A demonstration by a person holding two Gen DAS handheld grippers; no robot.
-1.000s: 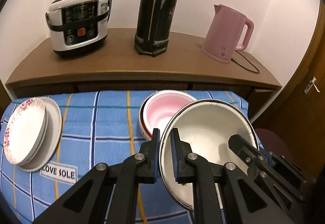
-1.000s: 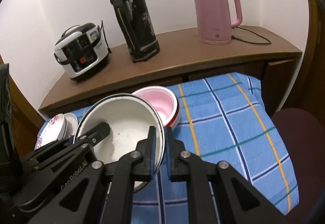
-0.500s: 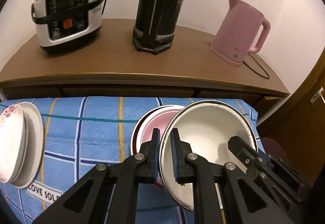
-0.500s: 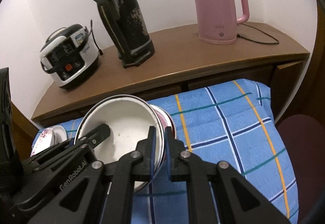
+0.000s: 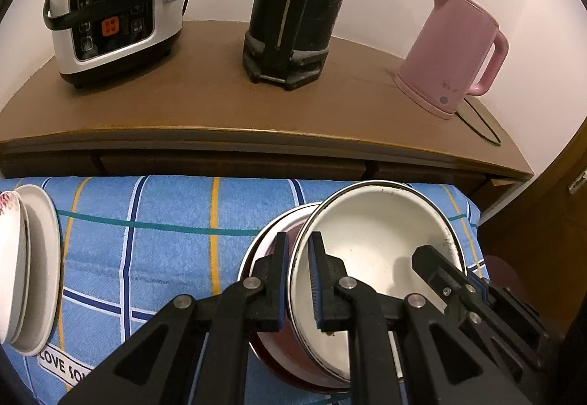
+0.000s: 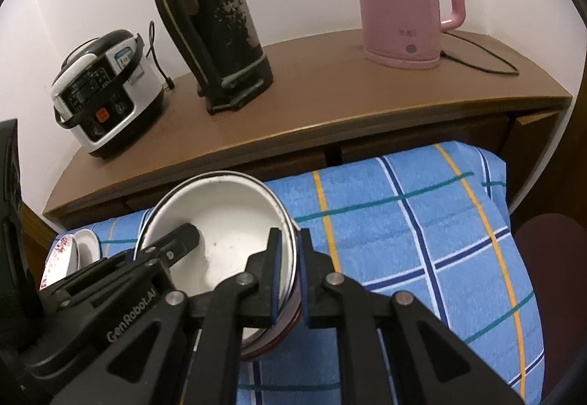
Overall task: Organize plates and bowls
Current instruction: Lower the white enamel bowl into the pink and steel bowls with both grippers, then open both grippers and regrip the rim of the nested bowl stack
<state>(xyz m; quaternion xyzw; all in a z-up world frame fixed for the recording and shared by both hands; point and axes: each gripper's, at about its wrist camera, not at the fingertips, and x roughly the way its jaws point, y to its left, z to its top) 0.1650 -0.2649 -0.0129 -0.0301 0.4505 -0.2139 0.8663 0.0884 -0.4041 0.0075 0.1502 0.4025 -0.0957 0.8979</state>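
White bowl (image 5: pixel 370 243) pinched at opposite rims: left gripper (image 5: pixel 298 258) clamped on one side, right gripper (image 6: pixel 288 250) clamped on other. Bowl tilted, directly over pink bowl (image 5: pixel 273 232) on blue checked cloth (image 5: pixel 165 221), nearly hiding it; whether they touch, cannot tell. Plates (image 5: pixel 25 265) stacked at cloth's left edge. Behind, wooden sideboard (image 5: pixel 220 104) carries rice cooker (image 5: pixel 117 4), black flask (image 5: pixel 297 1), pink kettle (image 5: pixel 455 52). Versus a second ago: white bowl carried forward and lower over pink one; sideboard items loom larger, plates slid to frame edge.
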